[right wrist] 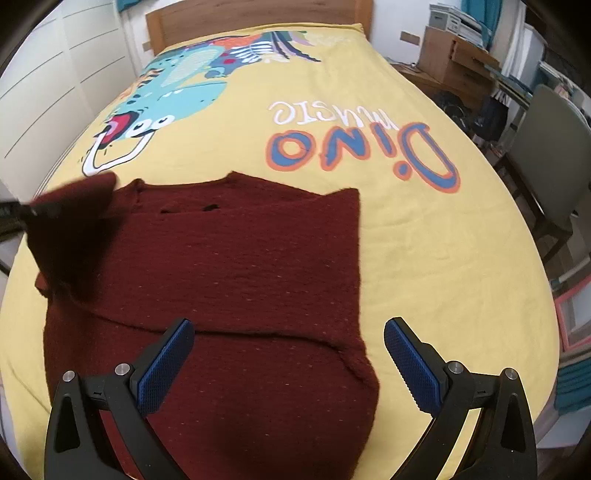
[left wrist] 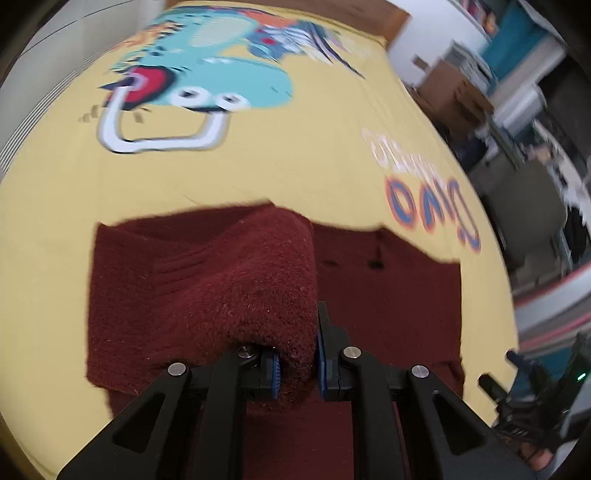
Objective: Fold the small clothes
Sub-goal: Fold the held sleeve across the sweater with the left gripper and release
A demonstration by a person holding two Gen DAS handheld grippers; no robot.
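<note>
A dark red knit sweater (right wrist: 240, 266) lies flat on the yellow bedspread (right wrist: 424, 240). My left gripper (left wrist: 297, 363) is shut on a bunched fold of the sweater (left wrist: 258, 280) and holds it raised above the rest of the garment. In the right wrist view that lifted part (right wrist: 70, 229) shows blurred at the left, with the left gripper mostly hidden behind it. My right gripper (right wrist: 288, 363) is open and empty, hovering over the sweater's near right part, its blue pads (right wrist: 410, 363) wide apart.
The bedspread carries a dinosaur print (right wrist: 166, 96) and "Dino music" lettering (right wrist: 362, 147). A wooden headboard (right wrist: 258, 14) stands at the far end. White wardrobe doors (right wrist: 48, 81) line the left. Cardboard boxes (right wrist: 454, 62) and a grey chair (right wrist: 550, 155) stand to the right.
</note>
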